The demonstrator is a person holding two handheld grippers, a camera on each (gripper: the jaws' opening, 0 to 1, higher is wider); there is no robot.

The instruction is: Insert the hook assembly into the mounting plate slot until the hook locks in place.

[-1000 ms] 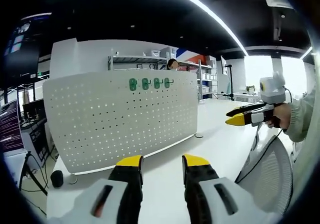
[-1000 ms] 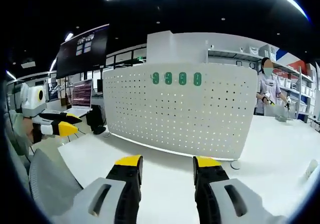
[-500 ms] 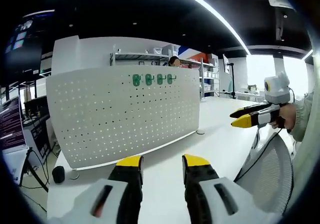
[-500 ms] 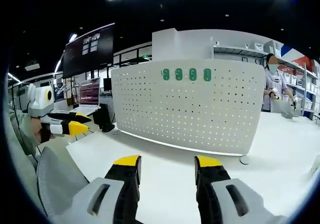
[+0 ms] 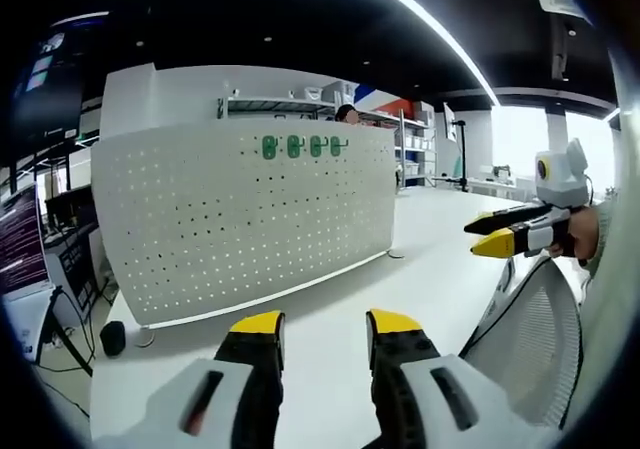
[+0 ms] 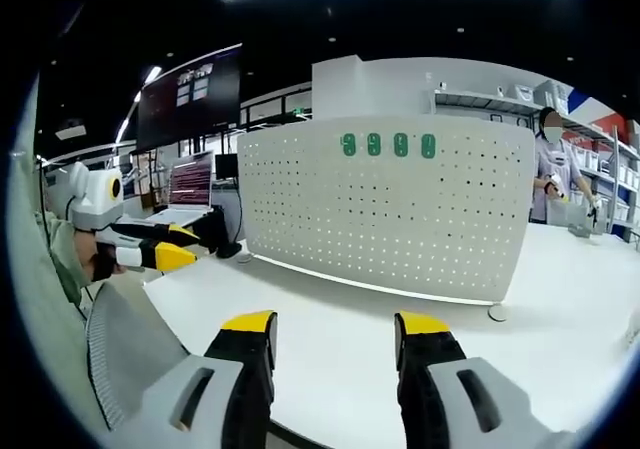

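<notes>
Both grippers empty, jaws apart: left gripper (image 5: 318, 327), right gripper (image 6: 334, 329). Four green hooks (image 6: 387, 146) sit upper centre on pegboard (image 6: 400, 219), standing on table (image 6: 350, 319). Approach squarely, grasp one hook firmly, align with slot.

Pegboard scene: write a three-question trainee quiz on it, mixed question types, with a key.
1. True or false: the left gripper is shut on a green hook.
2. How many green hooks hang along the top of the white pegboard?
   A. two  B. four  C. six
3. Fill in: the pegboard stands upright on the white ____.

Key:
1. False. Its jaws stand apart with nothing between them, and so do those of the right gripper.
2. B. Four, side by side in one row.
3. Table.
</notes>
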